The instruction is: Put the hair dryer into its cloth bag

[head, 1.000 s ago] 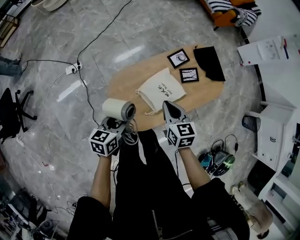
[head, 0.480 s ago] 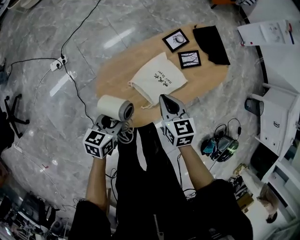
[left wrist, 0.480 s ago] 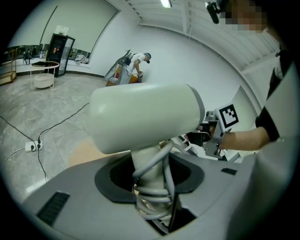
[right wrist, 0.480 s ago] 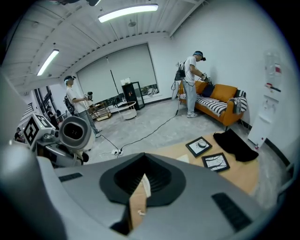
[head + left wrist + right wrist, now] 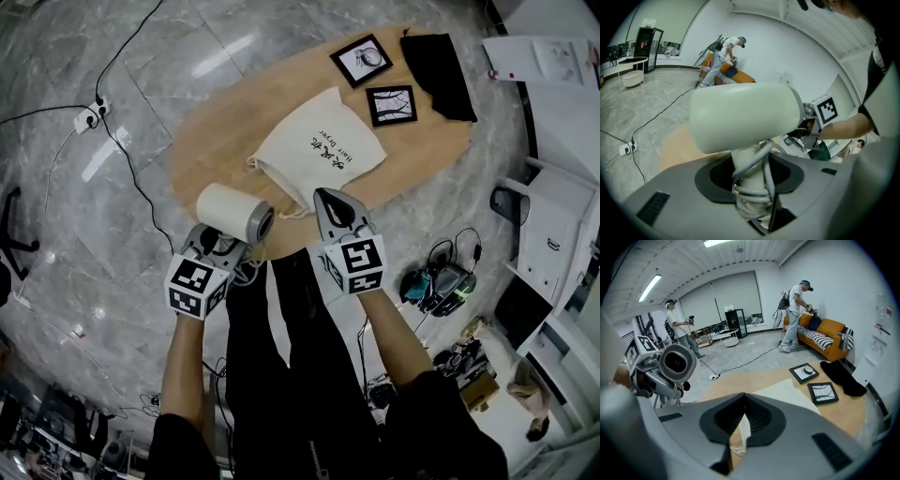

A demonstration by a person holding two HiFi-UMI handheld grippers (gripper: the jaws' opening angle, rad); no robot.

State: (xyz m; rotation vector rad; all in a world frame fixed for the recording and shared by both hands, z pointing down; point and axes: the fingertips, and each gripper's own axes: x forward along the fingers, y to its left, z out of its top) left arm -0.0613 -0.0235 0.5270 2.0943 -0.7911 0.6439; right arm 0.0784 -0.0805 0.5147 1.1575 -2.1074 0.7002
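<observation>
The hair dryer (image 5: 232, 212), a cream barrel with a grey end, hangs over the near edge of the oval wooden table (image 5: 211, 122). My left gripper (image 5: 223, 246) is shut on its handle. In the left gripper view the cord is coiled round the handle of the hair dryer (image 5: 740, 117), which sits between the jaws of my left gripper (image 5: 752, 187). The cream cloth bag (image 5: 319, 150) lies flat on the table, its drawstring mouth towards me. My right gripper (image 5: 328, 202) hovers just right of the dryer, shut and empty, pointing at the cloth bag (image 5: 787, 390).
Two black-framed pictures (image 5: 361, 58) (image 5: 391, 104) and a black cloth (image 5: 439, 64) lie at the table's far end. A power strip with cables (image 5: 94, 111) is on the floor to the left. Gear (image 5: 441, 281) and white furniture are on the right.
Both grippers have come down towards the table, and the table now looks nearer. The dryer has stayed in the left gripper; the right has stayed shut.
</observation>
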